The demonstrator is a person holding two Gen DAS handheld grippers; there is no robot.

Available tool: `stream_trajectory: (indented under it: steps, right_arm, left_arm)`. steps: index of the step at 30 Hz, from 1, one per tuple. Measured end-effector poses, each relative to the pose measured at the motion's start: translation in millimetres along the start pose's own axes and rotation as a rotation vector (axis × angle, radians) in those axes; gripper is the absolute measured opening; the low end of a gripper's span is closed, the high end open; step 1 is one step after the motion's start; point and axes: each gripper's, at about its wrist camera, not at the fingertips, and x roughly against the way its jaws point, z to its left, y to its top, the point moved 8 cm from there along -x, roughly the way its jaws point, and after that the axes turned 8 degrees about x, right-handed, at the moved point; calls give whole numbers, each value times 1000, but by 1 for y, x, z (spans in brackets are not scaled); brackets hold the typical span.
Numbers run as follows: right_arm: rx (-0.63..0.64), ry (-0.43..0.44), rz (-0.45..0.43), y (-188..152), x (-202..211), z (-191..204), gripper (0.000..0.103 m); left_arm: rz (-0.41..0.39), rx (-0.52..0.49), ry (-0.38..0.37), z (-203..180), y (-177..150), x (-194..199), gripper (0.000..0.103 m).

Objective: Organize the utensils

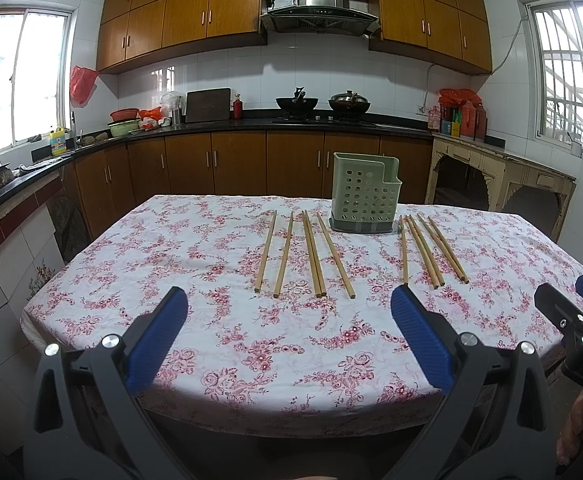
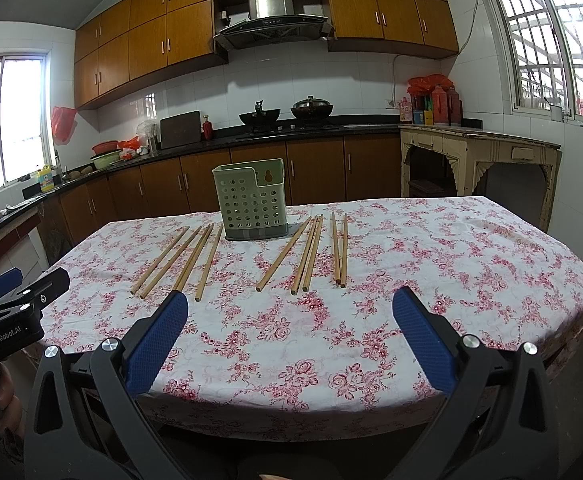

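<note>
Several wooden chopsticks lie on the floral tablecloth in two groups: a left group (image 1: 305, 254) (image 2: 183, 258) and a right group (image 1: 427, 250) (image 2: 315, 252). A pale green perforated utensil holder (image 1: 365, 192) (image 2: 251, 198) stands upright behind them, between the groups. My left gripper (image 1: 289, 300) is open and empty above the table's near edge, short of the left group. My right gripper (image 2: 289, 304) is open and empty, short of the right group. Each gripper shows at the edge of the other's view: the right one (image 1: 571, 308), the left one (image 2: 23, 284).
The table (image 1: 171, 264) with its rose-patterned cloth fills the foreground. Behind it run dark kitchen counters (image 1: 251, 124) with woks, bowls and bottles. A cream side table (image 1: 503, 160) stands at the right wall.
</note>
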Motion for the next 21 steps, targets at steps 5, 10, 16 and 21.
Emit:
stream_trajectory:
  steps: [5, 10, 16, 21]
  right_arm:
    - [0, 0, 0, 0, 0, 0, 101]
    - [0, 0, 1, -1, -1, -1, 101]
    - [-9, -4, 14, -3, -6, -4, 101]
    - [-48, -23, 35, 1, -17, -14, 101]
  left_arm:
    - [0, 0, 1, 0, 0, 0, 99]
    - [1, 0, 1, 0, 0, 0, 99]
    - [12, 1, -2, -1, -3, -1, 99]
    - [43, 20, -6, 3, 0, -21, 99]
